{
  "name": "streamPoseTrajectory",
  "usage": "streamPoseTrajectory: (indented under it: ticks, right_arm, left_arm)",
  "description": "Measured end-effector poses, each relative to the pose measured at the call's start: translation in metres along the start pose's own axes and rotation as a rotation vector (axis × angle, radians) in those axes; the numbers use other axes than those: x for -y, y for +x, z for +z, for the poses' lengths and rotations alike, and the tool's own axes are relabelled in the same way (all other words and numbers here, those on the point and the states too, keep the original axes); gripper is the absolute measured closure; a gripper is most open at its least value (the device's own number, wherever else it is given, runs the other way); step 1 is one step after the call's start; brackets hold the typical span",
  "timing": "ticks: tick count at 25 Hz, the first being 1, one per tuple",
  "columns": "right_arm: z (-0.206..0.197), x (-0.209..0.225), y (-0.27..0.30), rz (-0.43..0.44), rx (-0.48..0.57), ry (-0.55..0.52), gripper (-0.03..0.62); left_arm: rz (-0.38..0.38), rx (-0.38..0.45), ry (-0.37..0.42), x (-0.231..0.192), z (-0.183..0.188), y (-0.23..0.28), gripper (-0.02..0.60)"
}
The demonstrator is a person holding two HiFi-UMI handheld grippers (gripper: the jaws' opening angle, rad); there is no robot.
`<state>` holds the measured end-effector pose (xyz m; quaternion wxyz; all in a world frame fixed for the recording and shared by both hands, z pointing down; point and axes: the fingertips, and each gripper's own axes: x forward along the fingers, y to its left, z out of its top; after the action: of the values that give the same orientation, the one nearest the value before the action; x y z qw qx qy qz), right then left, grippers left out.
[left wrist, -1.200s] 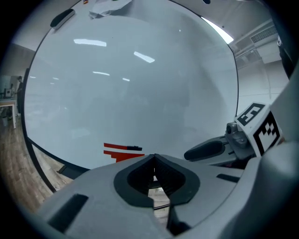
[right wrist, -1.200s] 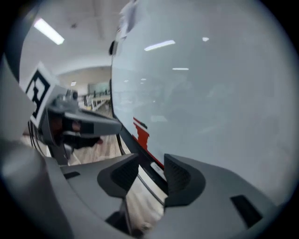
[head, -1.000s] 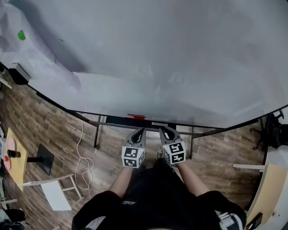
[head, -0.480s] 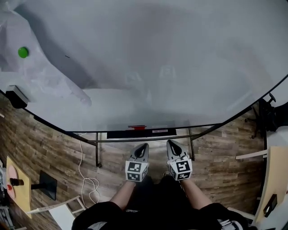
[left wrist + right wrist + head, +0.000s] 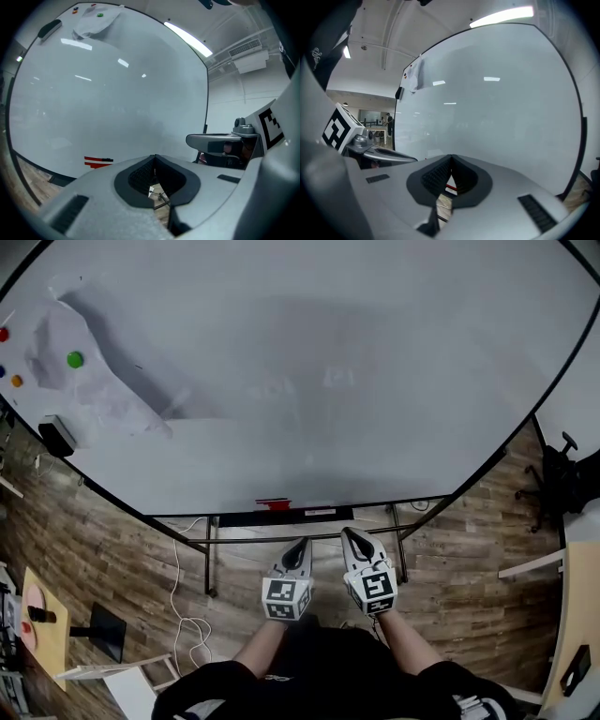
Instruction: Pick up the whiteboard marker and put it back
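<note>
Grippers, left and right, both have jaws pressed together on nothing. The red whiteboard marker lies on the tray under the whiteboard, near the 2 tips but apart from them.

Large whiteboard, red marker on its tray, left gripper beside right gripper, wooden floor

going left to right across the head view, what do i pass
green round magnet → black square floor base → left gripper → right gripper → black office chair
</note>
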<state>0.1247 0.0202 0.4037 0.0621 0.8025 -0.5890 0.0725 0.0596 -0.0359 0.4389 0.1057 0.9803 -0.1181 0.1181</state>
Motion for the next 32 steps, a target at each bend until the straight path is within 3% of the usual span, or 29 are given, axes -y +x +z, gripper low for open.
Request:
streamPoseTrajectory:
  ticks: [6, 12, 21, 32]
  right_arm:
    - [0.004, 0.006, -0.048, 0.072, 0.061, 0.03, 0.591]
    - [0.011, 0.021, -0.077, 0.049, 0.095, -0.008, 0.591]
    - [0.039, 0.013, -0.101, 0.007, 0.13, -0.022, 0.591]
    - [0.05, -0.017, -0.097, 0.022, 0.163, -0.023, 0.591]
  left_arm:
    - [0.047, 0.018, 0.016, 0.046, -0.005, -0.027, 0.574]
    - [0.119, 0.045, 0.014, 0.066, -0.001, -0.047, 0.575]
    - [0.051, 0.138, 0.065, 0.082, 0.039, -0.053, 0.574]
    - [0.061, 0.186, 0.049, 0.061, 0.054, -0.078, 0.574]
